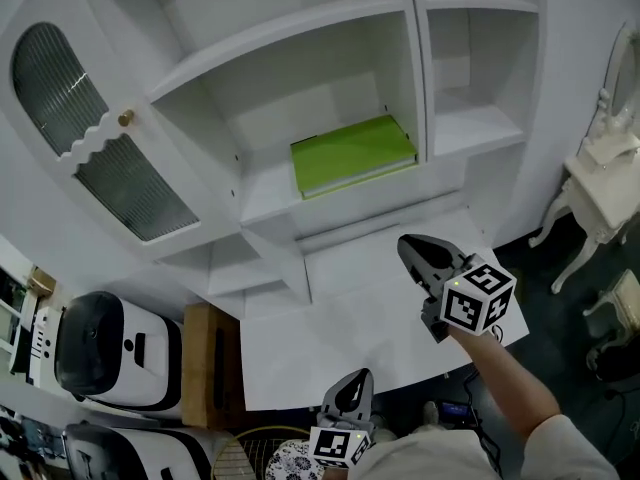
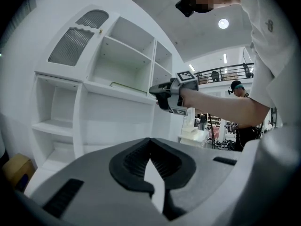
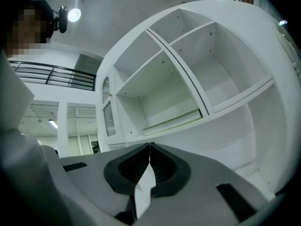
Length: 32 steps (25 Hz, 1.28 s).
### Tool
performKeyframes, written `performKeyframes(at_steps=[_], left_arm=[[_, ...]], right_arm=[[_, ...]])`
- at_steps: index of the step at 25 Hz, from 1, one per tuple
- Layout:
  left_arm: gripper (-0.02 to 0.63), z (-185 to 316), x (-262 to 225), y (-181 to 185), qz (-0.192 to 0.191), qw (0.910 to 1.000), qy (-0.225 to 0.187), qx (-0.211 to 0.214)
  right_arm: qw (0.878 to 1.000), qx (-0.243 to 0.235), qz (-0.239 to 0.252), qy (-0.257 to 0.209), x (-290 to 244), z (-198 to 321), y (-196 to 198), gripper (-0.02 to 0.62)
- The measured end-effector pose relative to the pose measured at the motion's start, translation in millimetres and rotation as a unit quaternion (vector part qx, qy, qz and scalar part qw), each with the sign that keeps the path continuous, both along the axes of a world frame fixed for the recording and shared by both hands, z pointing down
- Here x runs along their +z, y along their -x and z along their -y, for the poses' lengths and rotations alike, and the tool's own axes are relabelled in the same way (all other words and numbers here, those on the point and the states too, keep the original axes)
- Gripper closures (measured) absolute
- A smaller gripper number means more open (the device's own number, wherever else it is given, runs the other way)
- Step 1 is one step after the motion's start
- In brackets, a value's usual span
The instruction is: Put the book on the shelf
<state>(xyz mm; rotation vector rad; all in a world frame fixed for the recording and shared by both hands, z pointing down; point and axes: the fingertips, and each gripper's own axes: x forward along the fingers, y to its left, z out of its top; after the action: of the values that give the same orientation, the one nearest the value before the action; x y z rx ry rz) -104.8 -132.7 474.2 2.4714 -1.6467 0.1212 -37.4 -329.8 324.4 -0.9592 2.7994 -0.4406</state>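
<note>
A green book (image 1: 352, 155) lies flat on the middle shelf of the white cabinet (image 1: 270, 38), nothing touching it. My right gripper (image 1: 407, 245) hovers over the white counter ledge below that shelf, pointing toward the book, jaws shut and empty. In the right gripper view the book's thin edge (image 3: 171, 121) shows on the shelf beyond the shut jaws (image 3: 150, 145). My left gripper (image 1: 361, 377) hangs low near the counter's front edge, shut on nothing. The left gripper view shows its tips meeting (image 2: 150, 139), with the right gripper (image 2: 159, 93) and the book's edge (image 2: 126, 86) ahead.
The cabinet's door with ribbed glass (image 1: 100, 138) stands open at the left. A white counter ledge (image 1: 340, 318) juts out below the shelves. White machines (image 1: 110, 353) and a cardboard box (image 1: 205, 353) sit on the floor left; a white dressing table (image 1: 600, 168) stands right.
</note>
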Motion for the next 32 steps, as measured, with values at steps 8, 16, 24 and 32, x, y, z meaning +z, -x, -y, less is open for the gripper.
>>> performKeyframes(at_steps=[8,16,24,32], left_arm=[[0.604,-9.1,3.1,-53.3,-0.002,1.0000,0.009,0.002],[0.604,-28.4,13.0,-78.4,-0.003,0.9997,0.022,-0.009],[0.604,-66.4,11.1,-77.5,-0.002,0.9999,0.015,0.004],[0.604,-153.0,13.7,-57.1,0.001,0.9998,0.011,0.014]], right_arm=[[0.999,0.017,-0.019,-0.045,37.2,-72.4,-66.7,0.578],[0.995,-0.018,-0.064,-0.071,84.9,-137.0,-87.5,0.577],[0.997,-0.039,-0.071,-0.013,139.9,-214.7,-83.0,0.577],[0.995,-0.065,-0.081,0.013,163.1,-310.8,-68.4,0.577]])
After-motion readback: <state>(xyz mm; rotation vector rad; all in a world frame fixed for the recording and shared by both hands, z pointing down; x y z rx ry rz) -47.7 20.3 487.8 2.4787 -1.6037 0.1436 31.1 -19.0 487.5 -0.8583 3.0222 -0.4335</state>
